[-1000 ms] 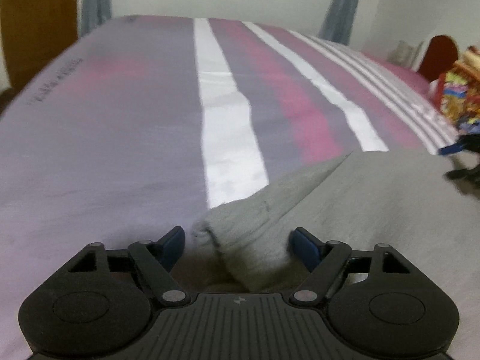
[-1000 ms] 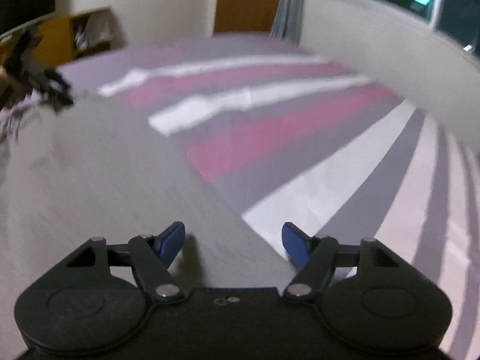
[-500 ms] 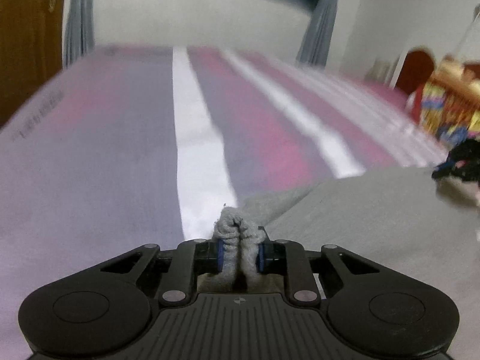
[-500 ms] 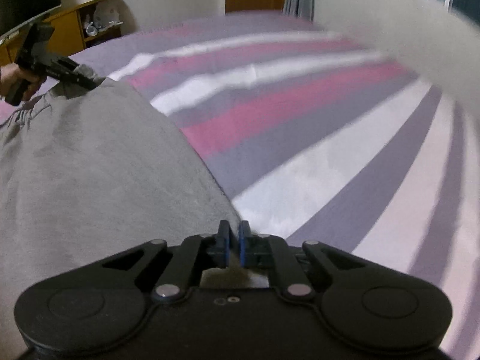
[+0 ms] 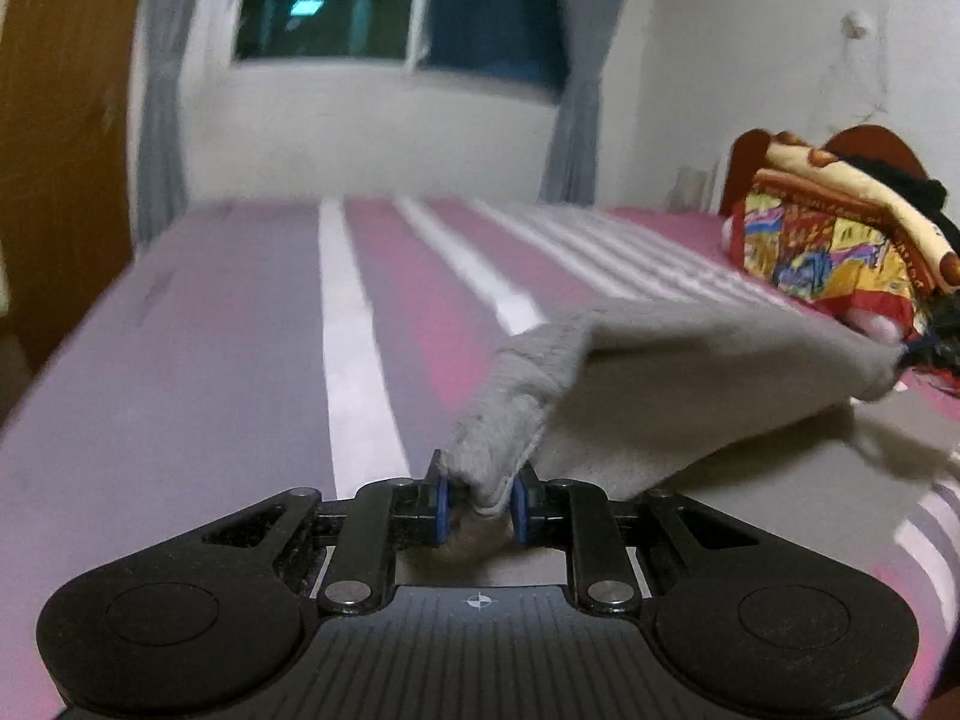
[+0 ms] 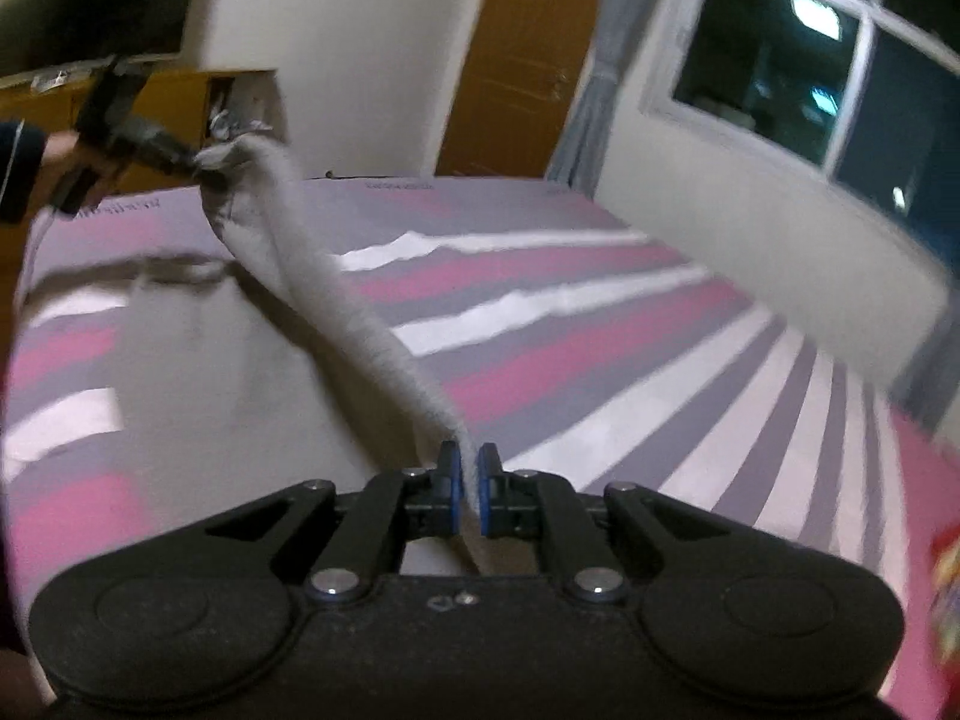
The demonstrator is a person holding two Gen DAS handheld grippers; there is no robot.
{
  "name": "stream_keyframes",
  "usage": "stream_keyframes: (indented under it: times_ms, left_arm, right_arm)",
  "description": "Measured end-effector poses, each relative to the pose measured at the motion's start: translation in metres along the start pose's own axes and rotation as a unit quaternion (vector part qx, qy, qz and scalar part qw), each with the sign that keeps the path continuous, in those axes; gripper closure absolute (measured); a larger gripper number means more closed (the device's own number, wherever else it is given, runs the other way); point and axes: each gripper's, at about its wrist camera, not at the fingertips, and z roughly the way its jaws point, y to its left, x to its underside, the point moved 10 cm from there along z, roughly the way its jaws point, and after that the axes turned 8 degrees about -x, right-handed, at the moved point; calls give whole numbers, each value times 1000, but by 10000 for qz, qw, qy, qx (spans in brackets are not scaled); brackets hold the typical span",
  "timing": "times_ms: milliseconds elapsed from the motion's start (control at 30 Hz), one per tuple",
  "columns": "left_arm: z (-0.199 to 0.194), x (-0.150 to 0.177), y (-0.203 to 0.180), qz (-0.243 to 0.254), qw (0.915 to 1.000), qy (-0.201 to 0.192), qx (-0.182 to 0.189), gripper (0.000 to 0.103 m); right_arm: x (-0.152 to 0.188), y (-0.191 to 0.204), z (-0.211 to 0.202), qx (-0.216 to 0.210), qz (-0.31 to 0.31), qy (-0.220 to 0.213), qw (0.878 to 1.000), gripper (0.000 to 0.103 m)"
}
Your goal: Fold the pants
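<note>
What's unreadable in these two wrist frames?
- Pants, left wrist view: the far end runs off the right edge, blurred; which part is held is unclear.
- Left hand-held gripper, right wrist view: motion blur hides its fingers.
- Right hand-held gripper: the fabric below its pads is hidden by its own body.
- Print on the bed: too small.

Dim indoor light, night outside window (image 5: pixel 396 0) w/ lamp reflections. Motion blur smears bed (image 6: pixel 600 360) stripes & walls; fisheye bends edges, dark vignette corners. Soft shadow under lifted pants (image 5: pixel 690 384).

grey pants (image 5: pixel 690 384) hang stretched, one edge lifted above bed.
</note>
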Motion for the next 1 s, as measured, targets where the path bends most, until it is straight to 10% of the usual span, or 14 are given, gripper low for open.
stream_keyframes:
  times_ms: [133, 300, 367, 500, 667, 733, 767, 800, 1000]
  left_arm:
    - [3, 77, 2, -556, 9926, 873, -636, 83]
    - [-52, 100, 13, -1592, 9815, 547, -909, 65]
    - [-75, 101, 13, -2151, 9739, 148, -707, 43]
    - [-77, 111, 2, -3230, 9464, -13, 72, 43]
    - [-52, 117, -8, -3593, 9322, 430, 131, 43]
    - [-36, 124, -9, -3567, 9324, 582, 60, 45]
    - [-36, 123, -10, -3517, 9343, 580, 38, 51]
    - [-34, 120, -9, -3462, 9363, 581, 29, 79]
    - [-37, 74, -10, -3222, 9464, 116, 209, 80]
  right_arm:
    - [62, 6, 35, 155, 1302, 636, 9893, 79]
    - [68, 6, -9, 453, 2374, -33, 9704, 56]
    - [67, 2, -24, 560, 2632, -208, 9629, 56]
    - [57, -6, -1, 566, 3231, -135, 9446, 56]
    - [61, -16, 48, 735, 3789, 347, 9219, 55]
    - [71, -27, 66, 838, 3974, 624, 9117, 60]
    - [75, -32, 71, 794, 4052, 655, 9084, 83]
    - [77, -35, 72, 758, 4109, 687, 9059, 97]
    - [56, -29, 14, 946, 3643, -348, 9258, 98]
